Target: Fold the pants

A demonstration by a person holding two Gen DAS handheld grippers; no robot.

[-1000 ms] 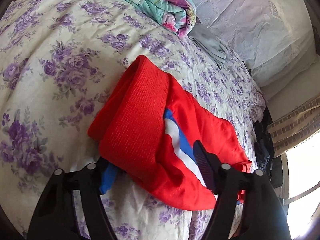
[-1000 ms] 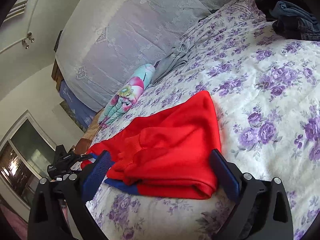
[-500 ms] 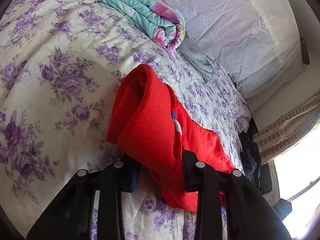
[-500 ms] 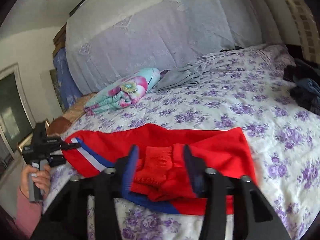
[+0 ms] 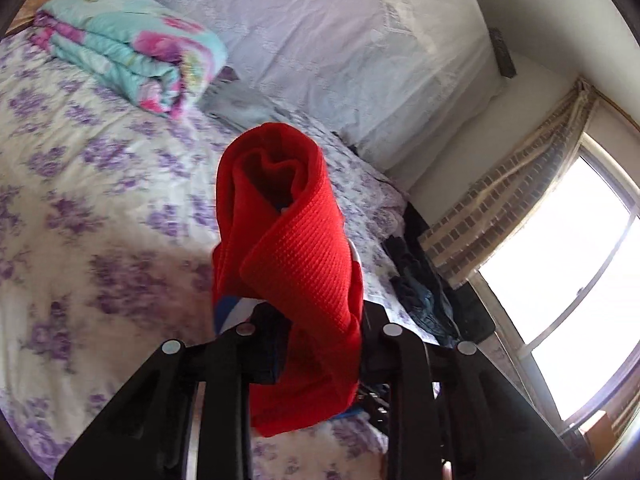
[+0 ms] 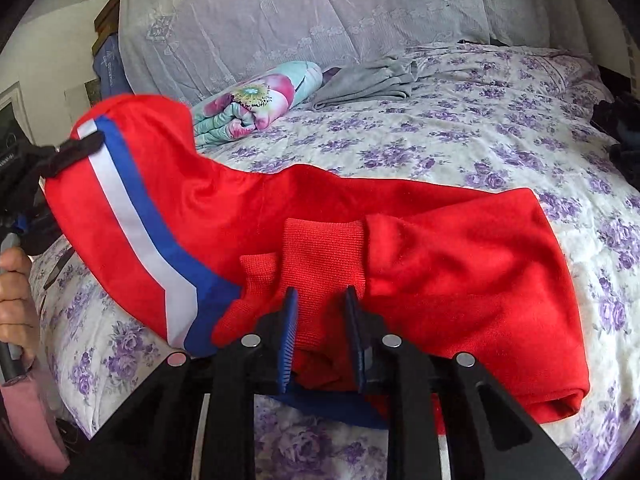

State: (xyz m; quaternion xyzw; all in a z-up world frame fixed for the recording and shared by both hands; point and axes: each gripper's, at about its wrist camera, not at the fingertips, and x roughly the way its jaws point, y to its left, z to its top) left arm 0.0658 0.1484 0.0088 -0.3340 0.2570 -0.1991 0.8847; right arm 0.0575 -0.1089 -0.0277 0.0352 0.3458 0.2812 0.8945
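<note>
Both tongs have just closed on the red pants (image 6: 460,248): right gripper (image 6: 322,332) pinches ribbed cuff, left gripper (image 5: 320,344) probably grips bunched waffle-knit.

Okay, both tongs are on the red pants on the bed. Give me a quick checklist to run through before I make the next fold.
1. Left tongs shut on the red pants: ok; the jaws have just been closing with the ribbed red fabric between them.
2. Right tongs shut on the ribbed cuff: ok; they too have just been closing on cloth.
3. Left end lifted off the floral bedspread: ok.
4. Right part of the pants lying flat: not ok, bunched.
5. Landing area clear: ok; folded floral blanket and grey garment lie farther back.
6. All layers caught in each grip: cannot tell.
</note>
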